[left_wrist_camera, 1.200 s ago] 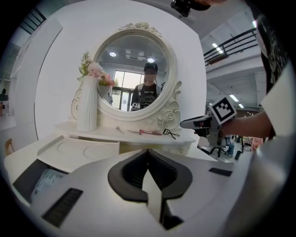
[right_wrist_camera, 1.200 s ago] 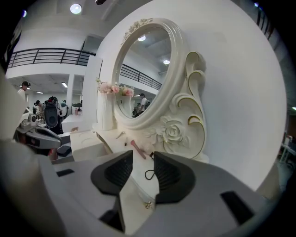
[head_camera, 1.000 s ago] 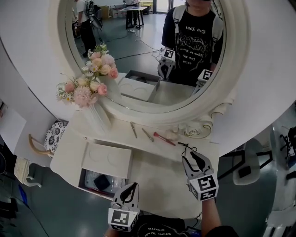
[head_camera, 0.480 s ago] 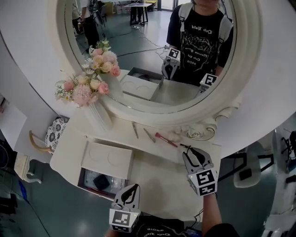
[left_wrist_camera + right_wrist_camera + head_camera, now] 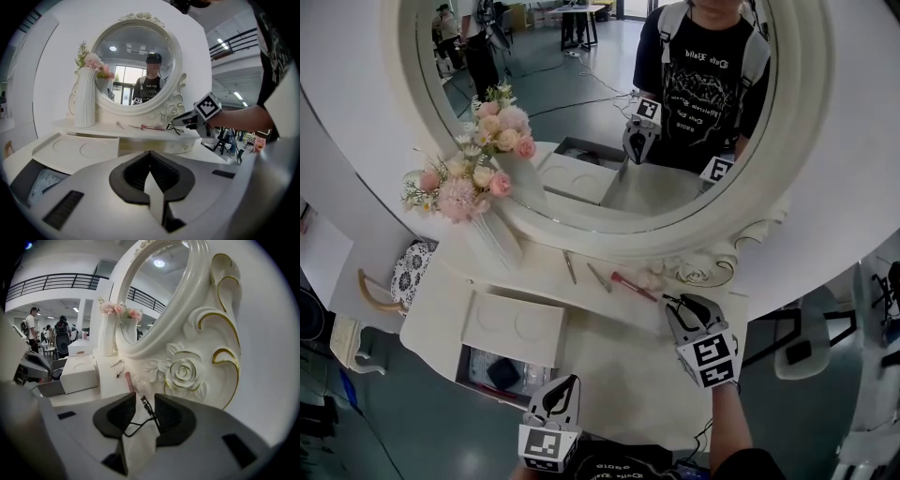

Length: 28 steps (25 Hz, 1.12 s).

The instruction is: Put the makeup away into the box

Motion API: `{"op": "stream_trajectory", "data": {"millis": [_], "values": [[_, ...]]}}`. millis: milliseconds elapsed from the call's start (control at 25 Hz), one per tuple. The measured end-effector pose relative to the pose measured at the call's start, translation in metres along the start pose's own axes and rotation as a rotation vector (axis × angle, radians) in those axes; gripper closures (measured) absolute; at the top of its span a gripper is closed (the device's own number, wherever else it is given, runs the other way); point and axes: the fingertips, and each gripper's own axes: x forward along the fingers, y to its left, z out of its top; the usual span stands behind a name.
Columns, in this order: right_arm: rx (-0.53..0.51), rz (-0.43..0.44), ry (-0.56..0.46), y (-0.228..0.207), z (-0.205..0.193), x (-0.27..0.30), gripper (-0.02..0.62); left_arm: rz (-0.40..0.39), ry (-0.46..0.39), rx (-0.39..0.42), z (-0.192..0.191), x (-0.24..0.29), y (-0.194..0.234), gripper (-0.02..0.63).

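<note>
Barely begun, I judged: pink brush [image 5: 633,284] and metal tools [image 5: 570,266] lay on the shelf [image 5: 539,262] at 10 o'clock of the right claw [image 5: 672,302], agape round a thin black wire [image 5: 149,410]; left claw [image 5: 572,380] closed near the open box [image 5: 478,364] at 7 o'clock.

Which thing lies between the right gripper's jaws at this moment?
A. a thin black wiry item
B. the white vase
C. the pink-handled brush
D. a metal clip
A: the right gripper view shows the thin black wiry item in the gap of the right gripper, whose jaws have just closed slightly yet stand apart.
</note>
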Motion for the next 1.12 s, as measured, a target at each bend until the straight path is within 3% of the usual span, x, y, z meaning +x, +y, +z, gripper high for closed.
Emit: {"op": "stream_trajectory", "data": {"millis": [800, 1120], "values": [[-0.078, 0.049, 0.109, -0.003, -0.016, 0.027, 0.487, 0.036, 0.025, -0.009, -0.002, 0.008, 0.015, 0.591], [-0.125, 0.017, 0.125, -0.01, -0.017, 0.029, 0.523, 0.064, 0.023, -0.008, -0.001, 0.009, 0.029, 0.591]]}}
